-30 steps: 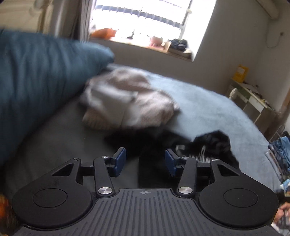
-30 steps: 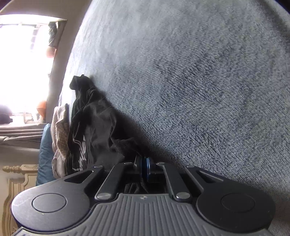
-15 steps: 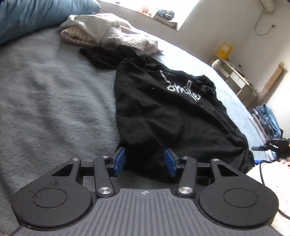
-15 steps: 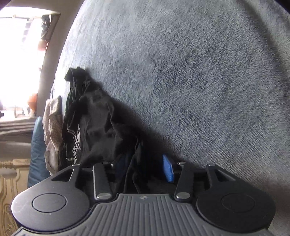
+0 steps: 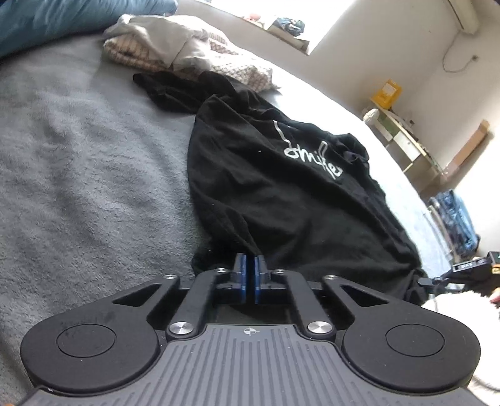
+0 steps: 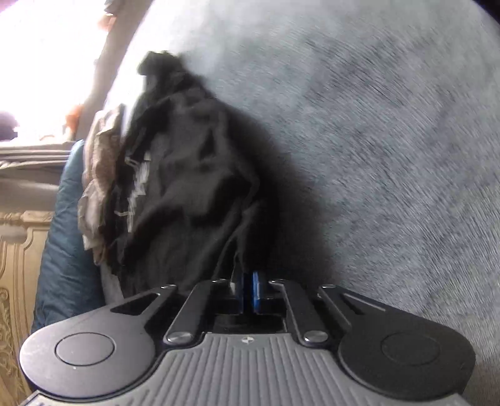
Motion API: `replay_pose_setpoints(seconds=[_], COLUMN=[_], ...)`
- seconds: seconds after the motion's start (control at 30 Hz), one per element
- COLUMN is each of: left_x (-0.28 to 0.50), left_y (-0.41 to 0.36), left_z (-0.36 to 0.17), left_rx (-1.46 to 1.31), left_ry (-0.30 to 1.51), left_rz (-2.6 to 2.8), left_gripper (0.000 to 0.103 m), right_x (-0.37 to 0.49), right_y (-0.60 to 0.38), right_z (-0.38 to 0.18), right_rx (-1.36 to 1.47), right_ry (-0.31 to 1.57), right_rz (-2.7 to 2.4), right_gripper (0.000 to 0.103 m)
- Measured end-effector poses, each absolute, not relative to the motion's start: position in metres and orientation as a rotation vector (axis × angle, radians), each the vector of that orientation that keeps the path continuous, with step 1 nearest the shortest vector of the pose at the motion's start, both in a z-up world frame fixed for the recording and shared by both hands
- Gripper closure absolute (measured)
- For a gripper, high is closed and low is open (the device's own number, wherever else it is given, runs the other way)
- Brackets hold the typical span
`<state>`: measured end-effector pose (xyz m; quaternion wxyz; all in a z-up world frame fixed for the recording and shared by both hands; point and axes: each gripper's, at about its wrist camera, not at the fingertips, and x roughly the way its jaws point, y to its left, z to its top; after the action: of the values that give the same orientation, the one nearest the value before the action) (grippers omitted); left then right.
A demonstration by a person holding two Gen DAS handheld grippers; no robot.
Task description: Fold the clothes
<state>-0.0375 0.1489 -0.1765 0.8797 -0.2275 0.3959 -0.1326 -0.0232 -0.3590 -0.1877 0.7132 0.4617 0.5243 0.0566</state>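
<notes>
The black shirt lies rumpled on the grey bed, its white script upward, stretching from the left tongs toward 12 o'clock in the left view. Beyond it, at 11 o'clock, a beige heap touches its far end, and a blue pillow sits at 10 o'clock.

The left tongs are clenched on the shirt's near hem, with cloth drawn into a ridge between the blue pads. The right tongs are also clenched on a dark fold of the same shirt; that view is blurred, so exactly which edge they grip cannot be told. In the right view the shirt runs toward 11 o'clock, with the bed filling 1 to 4 o'clock.

Judging from this, the step in hand is spreading the shirt flat by its hem. To do it well, both grips should hold firm while the two tongs draw apart and toward the person, low over the bed, so the cloth tensions evenly. The far end should come clear of the heap without dragging it along.
</notes>
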Motion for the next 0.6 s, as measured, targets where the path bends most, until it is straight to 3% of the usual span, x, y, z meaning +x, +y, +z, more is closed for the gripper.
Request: replay_pose_setpoints(seconds=[0.43,0.6], left_x=[0.001,0.071], left_y=[0.16,0.151], left_z=[-0.157,-0.141], left_rx=[-0.821,-0.858], left_ry=[0.881,0.874], left_rz=[-0.354,-0.373], left_gripper=[0.103,0.103], right_x=[0.008,0.067], right_y=[-0.361,-0.37], right_z=[-0.147,-0.124], right_rx=[1.067,1.069], right_ry=[1.028,0.957], right_rz=[0.235,0.23], right_gripper=[0.1,0.101])
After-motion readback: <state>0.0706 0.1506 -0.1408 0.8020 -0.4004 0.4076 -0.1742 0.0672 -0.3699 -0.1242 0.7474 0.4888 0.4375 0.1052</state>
